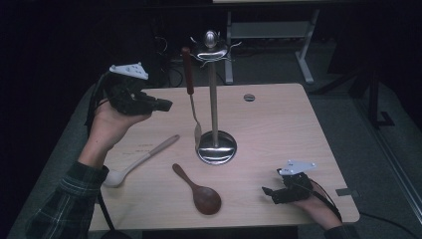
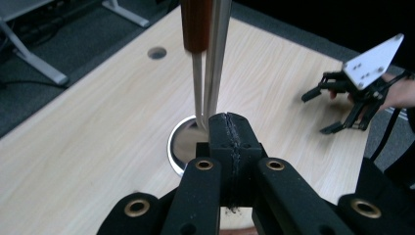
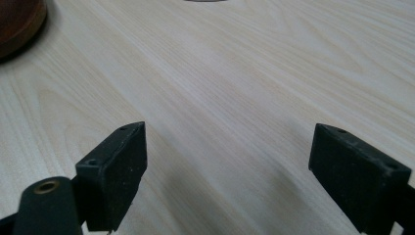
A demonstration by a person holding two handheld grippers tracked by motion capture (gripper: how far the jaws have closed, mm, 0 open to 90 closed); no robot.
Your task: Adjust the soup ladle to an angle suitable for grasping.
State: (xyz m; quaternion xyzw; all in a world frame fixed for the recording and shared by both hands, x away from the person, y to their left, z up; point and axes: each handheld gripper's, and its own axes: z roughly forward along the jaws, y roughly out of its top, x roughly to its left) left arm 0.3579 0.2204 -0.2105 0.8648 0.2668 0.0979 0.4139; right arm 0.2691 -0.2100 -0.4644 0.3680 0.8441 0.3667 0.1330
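A steel utensil stand (image 1: 214, 104) with hooks at its top rises from a round base (image 1: 217, 148) at mid table. A metal utensil with a brown handle (image 1: 188, 69) hangs from one hook. My left gripper (image 1: 165, 104) is held above the table's left side, pointing at the stand, shut with nothing between its jaws. In the left gripper view the pressed-together jaws (image 2: 230, 134) sit just before the pole (image 2: 218, 49) and the brown handle (image 2: 195, 24). My right gripper (image 1: 269, 193) rests open near the front right, its pads (image 3: 125, 161) wide apart over bare wood.
A pale wooden spoon (image 1: 140, 161) lies at the front left, and a dark brown spoon (image 1: 204, 197) lies in front of the stand. A round cable hole (image 1: 249, 97) is at the back. Desk legs stand on the floor behind the table.
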